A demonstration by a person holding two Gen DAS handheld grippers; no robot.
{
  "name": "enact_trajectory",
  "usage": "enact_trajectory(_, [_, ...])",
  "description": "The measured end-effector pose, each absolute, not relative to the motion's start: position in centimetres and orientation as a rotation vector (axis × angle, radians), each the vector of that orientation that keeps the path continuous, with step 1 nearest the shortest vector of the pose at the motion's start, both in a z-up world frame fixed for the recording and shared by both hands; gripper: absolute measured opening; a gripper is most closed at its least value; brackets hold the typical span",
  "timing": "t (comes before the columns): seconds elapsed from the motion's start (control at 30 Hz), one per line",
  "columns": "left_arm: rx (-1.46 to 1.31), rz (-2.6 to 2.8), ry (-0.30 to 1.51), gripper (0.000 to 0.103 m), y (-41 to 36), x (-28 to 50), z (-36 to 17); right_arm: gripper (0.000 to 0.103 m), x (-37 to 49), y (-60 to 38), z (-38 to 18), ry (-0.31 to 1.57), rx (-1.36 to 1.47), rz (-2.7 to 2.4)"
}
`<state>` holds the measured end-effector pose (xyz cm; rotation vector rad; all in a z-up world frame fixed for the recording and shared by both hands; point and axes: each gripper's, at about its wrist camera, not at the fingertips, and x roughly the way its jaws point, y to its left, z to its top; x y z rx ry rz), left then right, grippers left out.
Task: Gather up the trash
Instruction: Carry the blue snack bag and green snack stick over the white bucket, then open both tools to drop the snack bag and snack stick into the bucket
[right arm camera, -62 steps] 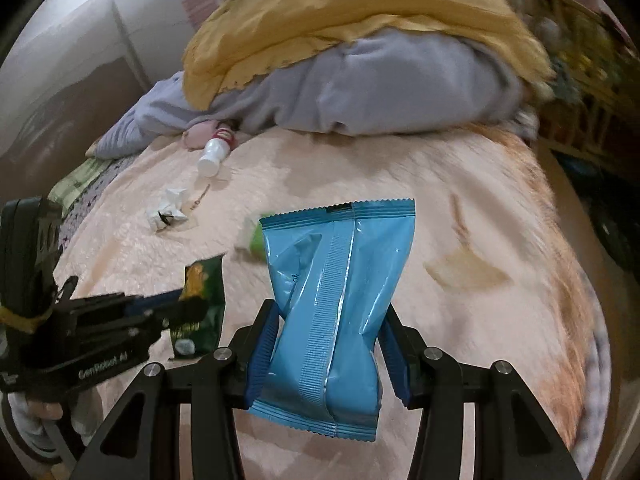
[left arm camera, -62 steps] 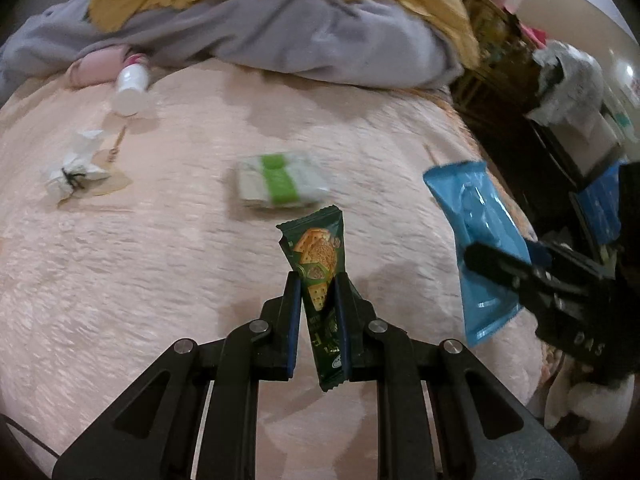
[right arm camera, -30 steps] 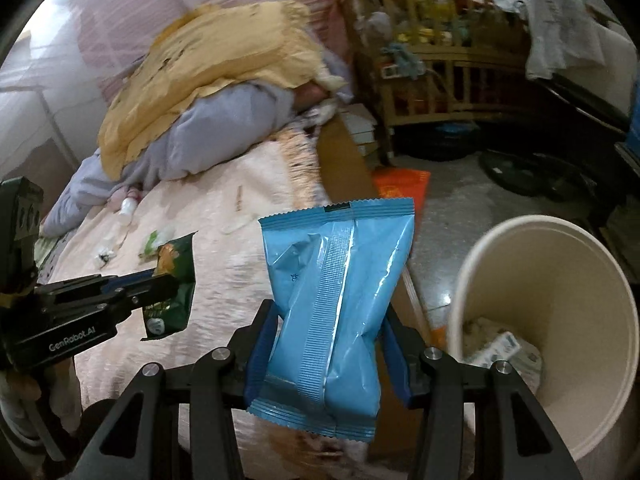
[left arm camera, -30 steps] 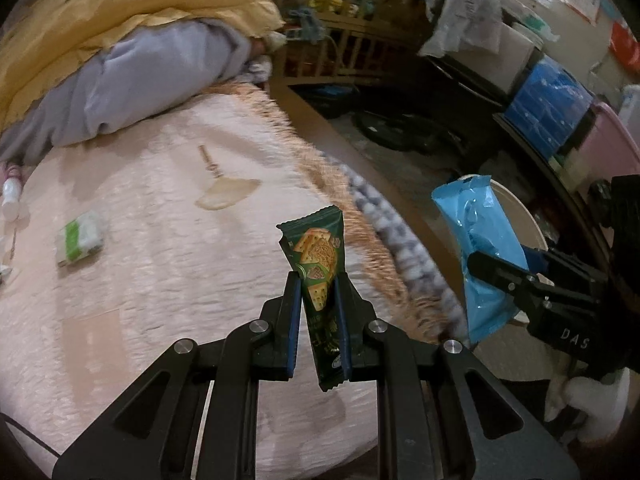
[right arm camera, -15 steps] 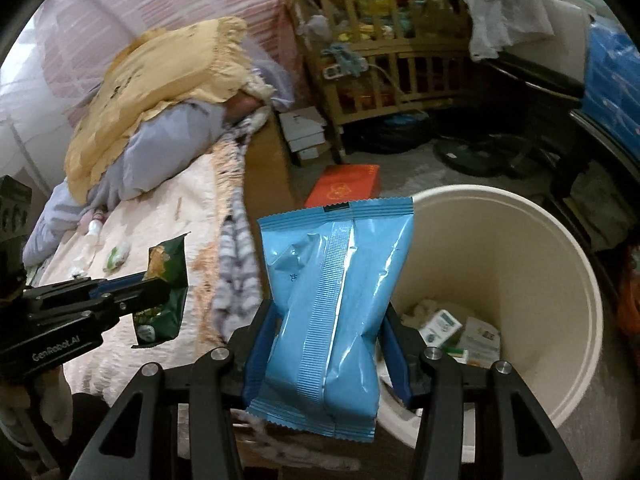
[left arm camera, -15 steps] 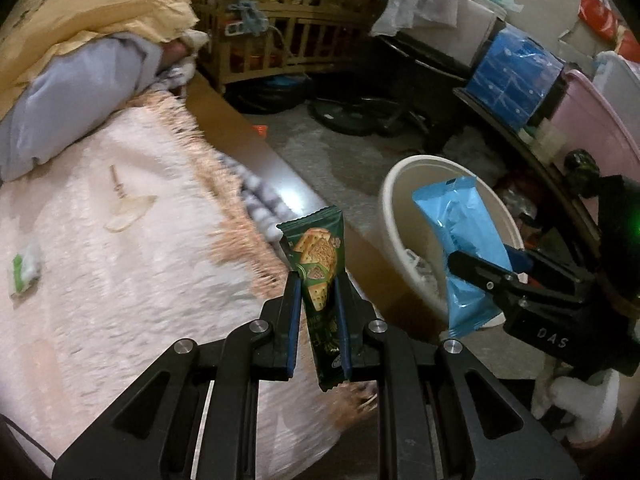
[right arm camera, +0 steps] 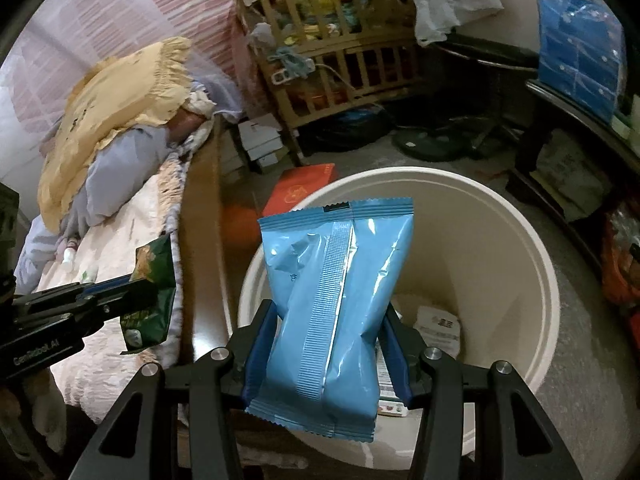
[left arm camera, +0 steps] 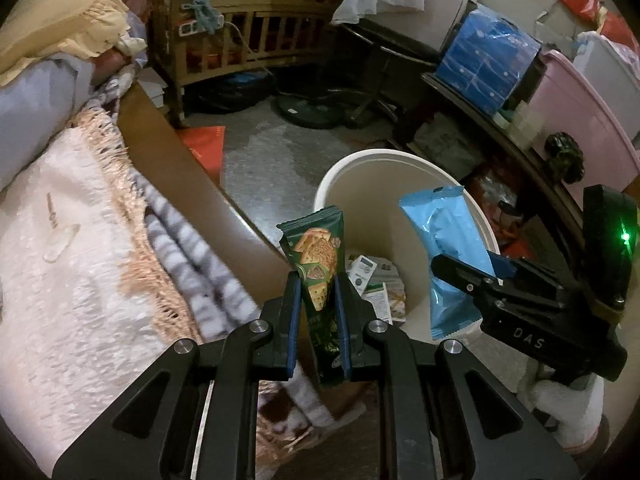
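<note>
Left fingers (left arm camera: pixel 297 312) narrow around green cracker packet (left arm camera: pixel 318 264), right fingers (right arm camera: pixel 394 350) wider around blue packet (right arm camera: pixel 336 304), above bin (right arm camera: pixel 532 248).

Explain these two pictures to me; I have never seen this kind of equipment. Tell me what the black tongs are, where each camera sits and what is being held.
There is no robot here. A person carries a black two-fingered clamp in each hand, and a wide-angle camera on each clamp looks forward along its fingers.

The left clamp's view shows the left gripper shut on a green cracker wrapper. The right clamp's view shows the right gripper shut on a blue snack bag.

Each clamp also appears at the side of the other's picture. Both are held at a cream trash bin on the floor beside a bed, with paper and cartons already in the bin.
</note>
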<state>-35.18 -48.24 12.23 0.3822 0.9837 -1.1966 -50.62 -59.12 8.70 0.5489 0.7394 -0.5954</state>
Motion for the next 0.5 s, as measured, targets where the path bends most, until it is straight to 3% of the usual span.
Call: enact_trajectory(0.5, [0.349, -1.255, 1.014, 0.014, -51.2, -36.4, 11.8, 0.049, -52.5, -60.7, 8.2, 0.727, 0.576, -0.662])
